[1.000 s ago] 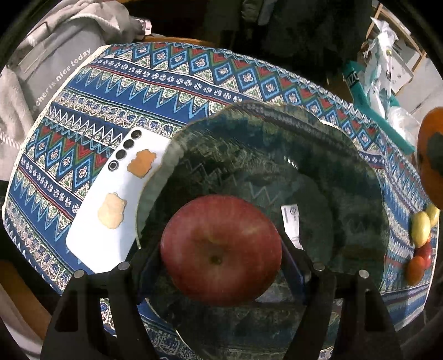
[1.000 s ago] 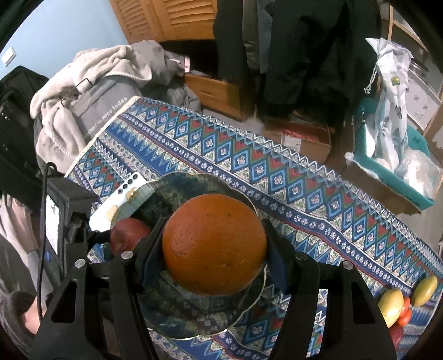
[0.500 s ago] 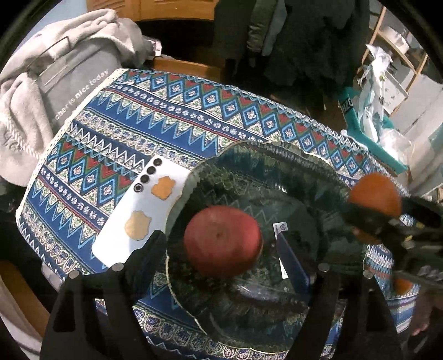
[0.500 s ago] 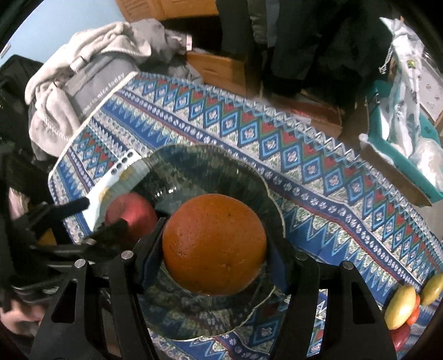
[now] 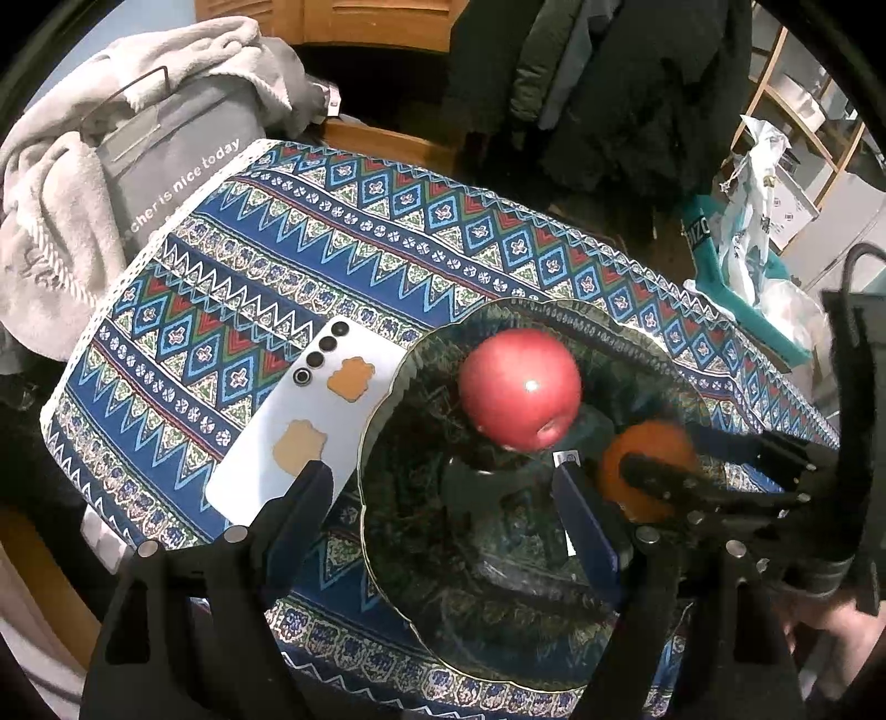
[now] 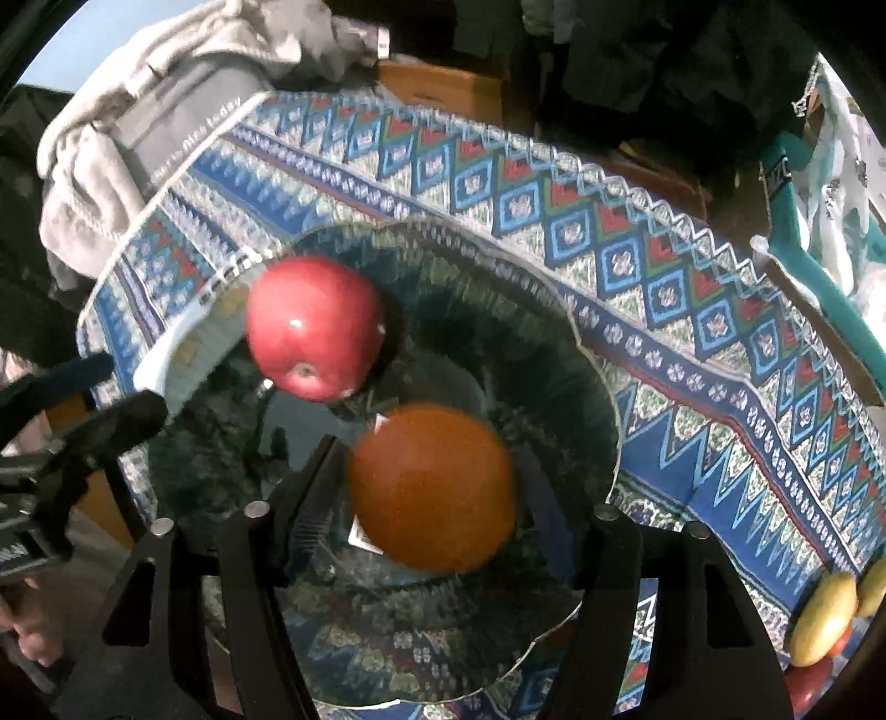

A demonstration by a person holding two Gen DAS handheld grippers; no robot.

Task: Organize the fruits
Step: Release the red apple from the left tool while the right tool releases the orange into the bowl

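So the whole table is covered by a busy blue tablecloth (image 5: 310, 260) with zigzags, diamonds and little flower bands in red, green and white, and its scalloped edge hangs over the far left corner. Sitting on it is a dark green glass plate (image 5: 498, 626) with a wavy gold-edged rim. A white phone (image 5: 310, 437) lies face down just left of the plate, its right side tucked under the rim, with two tan stickers on its back.

The red apple (image 5: 520, 387) rests on the far left part of the plate, free of everything. The left gripper (image 5: 437, 498) hangs above the plate's near side with its jaws spread wide and nothing between them. The right gripper (image 6: 426, 487) has the orange (image 6: 432, 487) between its fingers, low over the middle of the plate; its jaws are opening, and the blur means I can't tell if the pads press on it.

Room-wise: a pile of grey and cream clothes (image 5: 111, 183) sits off the far left corner, one piece printed with "is nice today". Dark coats (image 5: 637, 94) hang behind the table, with wooden furniture (image 5: 360, 27) beside them. A teal bin (image 6: 803, 232) with plastic bags stands far right. A few small yellow and red fruits (image 6: 825, 615) sit on the cloth at the near right.
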